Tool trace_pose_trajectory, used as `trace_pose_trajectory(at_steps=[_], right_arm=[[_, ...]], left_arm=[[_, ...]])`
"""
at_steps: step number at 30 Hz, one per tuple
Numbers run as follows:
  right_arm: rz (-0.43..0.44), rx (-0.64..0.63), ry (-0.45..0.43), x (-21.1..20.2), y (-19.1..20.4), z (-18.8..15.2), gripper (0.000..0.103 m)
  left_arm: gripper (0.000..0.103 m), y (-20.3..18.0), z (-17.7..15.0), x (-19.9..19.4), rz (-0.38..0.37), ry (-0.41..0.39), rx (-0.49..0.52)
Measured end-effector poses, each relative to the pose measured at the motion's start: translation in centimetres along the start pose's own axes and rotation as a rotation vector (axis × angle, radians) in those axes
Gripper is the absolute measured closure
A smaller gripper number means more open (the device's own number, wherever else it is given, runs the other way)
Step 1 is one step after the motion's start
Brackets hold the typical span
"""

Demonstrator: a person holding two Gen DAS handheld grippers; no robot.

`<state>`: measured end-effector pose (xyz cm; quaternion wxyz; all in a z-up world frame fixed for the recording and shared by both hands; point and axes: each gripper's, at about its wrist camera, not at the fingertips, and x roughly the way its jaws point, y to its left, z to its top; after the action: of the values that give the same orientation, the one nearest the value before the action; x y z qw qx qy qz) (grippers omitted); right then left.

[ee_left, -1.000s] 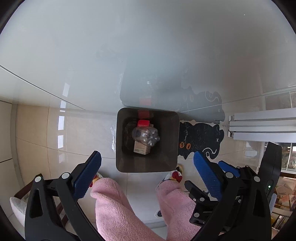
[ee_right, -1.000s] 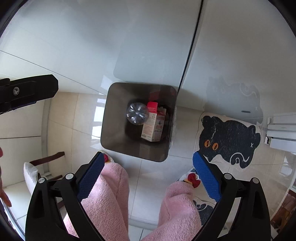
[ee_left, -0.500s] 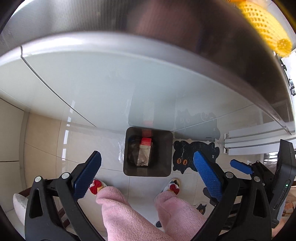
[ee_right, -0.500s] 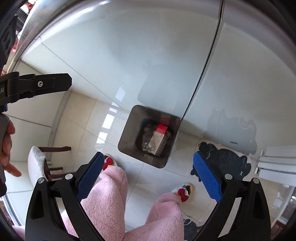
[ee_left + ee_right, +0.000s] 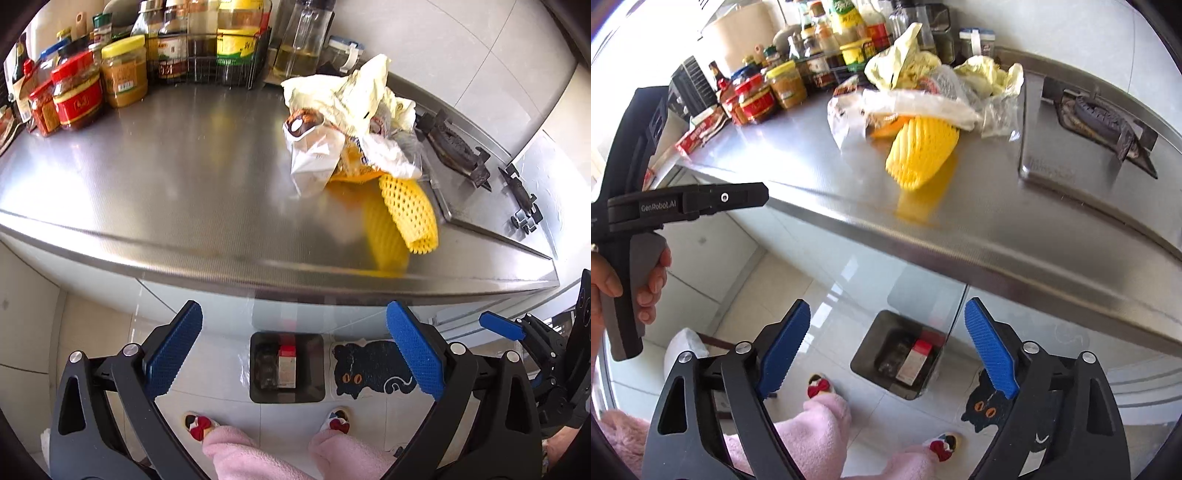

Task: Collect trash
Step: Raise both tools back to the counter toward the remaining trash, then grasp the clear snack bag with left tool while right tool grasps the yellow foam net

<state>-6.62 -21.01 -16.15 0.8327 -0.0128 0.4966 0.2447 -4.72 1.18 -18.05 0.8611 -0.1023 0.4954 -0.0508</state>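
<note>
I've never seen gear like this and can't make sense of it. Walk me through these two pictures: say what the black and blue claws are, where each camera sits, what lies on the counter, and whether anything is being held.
No robot here: a person holds a hand tool in each hand, each with two blue-padded fingers and a wide-angle camera looking forward between them. One picture comes from the left gripper, the other from the right gripper. The right view also shows the person's hand gripping the left tool.

Both grippers are open and hold nothing.

On the steel counter lies a trash pile: crumpled yellowish paper, clear plastic bags and a yellow foam net. Jars and bottles stand at the back; a gas stove sits to the right.

On the floor below stands a dark bin already holding a carton and something dark beside it. Beside the bin lies a cat-shaped mat.
</note>
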Motion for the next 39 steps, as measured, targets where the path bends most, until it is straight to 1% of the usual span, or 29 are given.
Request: trace_pose_trajectory(at_steps=[1,5,7,9,11,12,14,22,25,27,32,34,35,36,37,38,39], right_arm=[[-0.002,0.015,-0.016,-0.2,-0.3,0.6,0.022],[-0.010,0.054,-0.050,0.0,-1.3,2.7,0.037],[-0.010,0.073,-0.063,0.3,-1.5,3.6,0.040],[-0.002,0.095,-0.069,0.6,-1.6,4.5,0.046],[-0.005,0.111,-0.084,1.2,-1.7,5.1,0.049],[-0.008,0.117,-0.090,1.6,-1.7,5.5,0.051],[-0.008,0.128,-0.095,2.2,-1.7,6.0,0.052],[-0.066,0.125,-0.084,4.7,-1.2,7.8,0.052],[-0.075,0.128,-0.069,5.4,-1.5,7.8,0.052],[-0.069,0.137,-0.058,5.7,-1.7,7.6,0.052],[-0.082,0.142,-0.057,6.0,-1.9,7.4,0.053],[-0.085,0.143,-0.056,6.0,-2.0,7.4,0.058],[-0.089,0.140,-0.055,6.0,-2.0,7.4,0.063],[-0.094,0.133,-0.052,6.1,-1.9,7.3,0.071],[-0.101,0.127,-0.051,6.1,-1.9,7.3,0.075],[-0.107,0.124,-0.051,6.2,-1.9,7.3,0.082],[-0.111,0.126,-0.051,6.2,-2.1,7.2,0.086]], left_arm=[[0.008,-0.2,0.5,-0.2,-0.003,-0.010,0.003],[0.009,-0.6,3.1,-0.9,-0.012,-0.045,0.021],[0.010,-0.6,3.9,-0.9,-0.009,-0.063,0.030],[0.018,-0.3,4.8,-0.9,-0.009,-0.074,0.036],[0.027,-0.1,5.8,-0.4,-0.007,-0.074,0.045],[0.029,0.0,6.3,-0.1,-0.004,-0.074,0.050],[0.031,0.3,7.2,0.5,-0.002,-0.076,0.055],[0.031,0.6,10.3,3.9,-0.014,-0.048,0.078],[0.031,0.3,10.7,5.2,-0.030,-0.030,0.097],[0.031,0.0,10.7,5.7,-0.056,-0.011,0.111],[0.031,-1.2,10.4,6.3,-0.103,-0.003,0.154],[0.031,-1.6,10.4,6.2,-0.118,0.000,0.160],[0.030,-1.8,10.4,6.1,-0.128,-0.001,0.163],[0.030,-2.0,10.4,6.0,-0.135,-0.002,0.169],[0.030,-2.2,10.4,6.0,-0.138,-0.003,0.176],[0.030,-2.3,10.4,6.1,-0.136,-0.003,0.183],[0.031,-2.4,10.4,6.3,-0.133,0.001,0.187]])
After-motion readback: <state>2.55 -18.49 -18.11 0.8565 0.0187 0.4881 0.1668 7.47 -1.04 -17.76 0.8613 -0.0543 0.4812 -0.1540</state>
